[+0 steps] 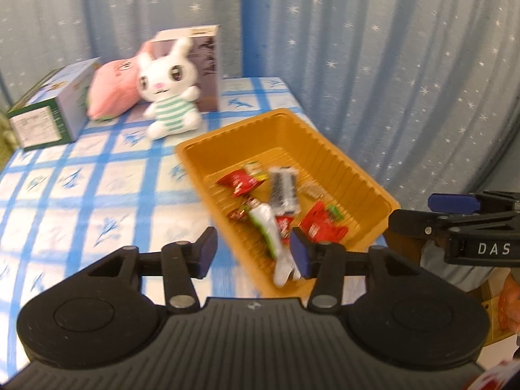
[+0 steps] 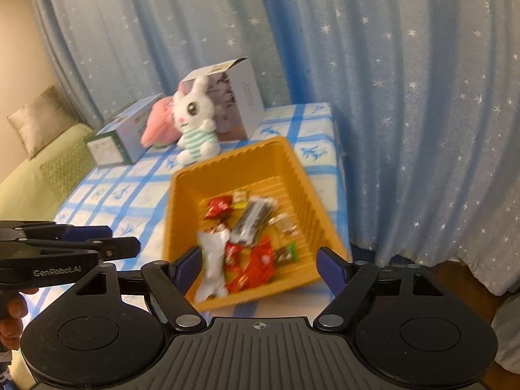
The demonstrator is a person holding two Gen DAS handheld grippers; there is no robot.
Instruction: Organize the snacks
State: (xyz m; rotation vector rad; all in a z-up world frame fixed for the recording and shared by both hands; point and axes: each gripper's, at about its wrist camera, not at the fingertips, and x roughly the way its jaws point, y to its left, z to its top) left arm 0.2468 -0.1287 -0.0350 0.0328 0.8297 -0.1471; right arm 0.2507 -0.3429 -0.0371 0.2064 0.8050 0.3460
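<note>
In the left wrist view, the left gripper (image 1: 253, 247) fills the lower frame with its jaws apart and nothing between them, above the near left edge of the orange tray (image 1: 286, 123), which holds the snack packets (image 1: 276, 201) at centre right. The right gripper (image 1: 455, 208) enters at the right edge. In the right wrist view, the right gripper (image 2: 256, 266) stands wide apart and empty before the same tray (image 2: 227, 162); a plush rabbit (image 2: 195, 120) sits upper centre on the blue checked cloth (image 2: 107, 191).

A blue star-printed curtain (image 2: 406, 97) is hung behind the desk (image 2: 312, 159); left of the desk, a green sofa (image 2: 29, 182) with a cushion (image 2: 39, 120) is seen.
</note>
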